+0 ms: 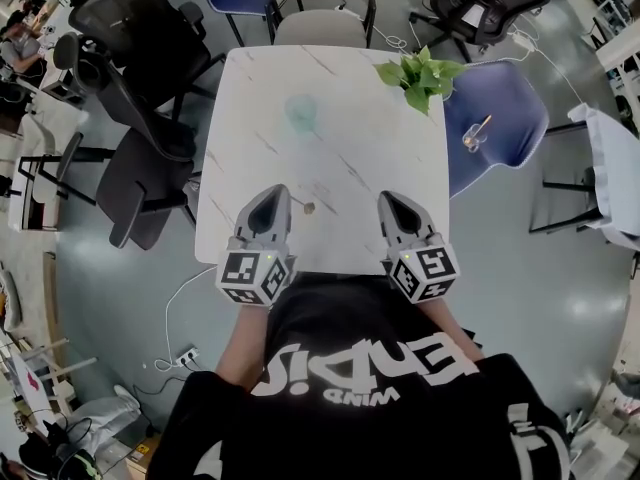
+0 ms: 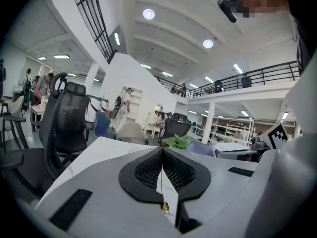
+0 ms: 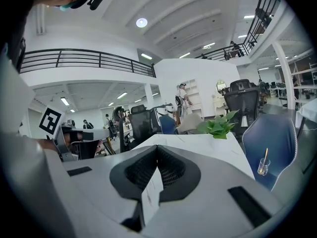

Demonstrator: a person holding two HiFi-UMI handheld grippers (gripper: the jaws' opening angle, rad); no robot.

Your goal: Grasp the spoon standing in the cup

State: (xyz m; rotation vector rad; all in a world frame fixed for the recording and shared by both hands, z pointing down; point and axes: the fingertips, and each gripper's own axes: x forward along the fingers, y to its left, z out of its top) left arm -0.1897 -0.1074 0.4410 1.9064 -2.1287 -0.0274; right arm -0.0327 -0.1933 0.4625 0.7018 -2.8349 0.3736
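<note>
My left gripper [image 1: 272, 194] is over the near part of the white marble table [image 1: 250, 78]. Its jaws are closed on a thin gold spoon [image 2: 165, 208] that runs down the seam between the pads, its gold end hanging below the tips [image 1: 309, 208]. Further along the table stands a pale green translucent cup [image 1: 301, 114] with nothing in it. My right gripper [image 1: 388, 199] is level with the left one, jaws together and holding nothing [image 3: 157, 147]. A small clear glass [image 3: 263, 167] with another spoon standing in it [image 1: 473, 136] rests on a blue chair seat to the right.
A potted green plant [image 1: 421, 73] stands at the table's far right corner. The blue chair [image 1: 500, 118] is beside the table's right edge, black office chairs [image 1: 140, 78] are on the left and a beige chair [image 1: 320, 26] is at the far end. Cables lie on the floor [image 1: 185, 298].
</note>
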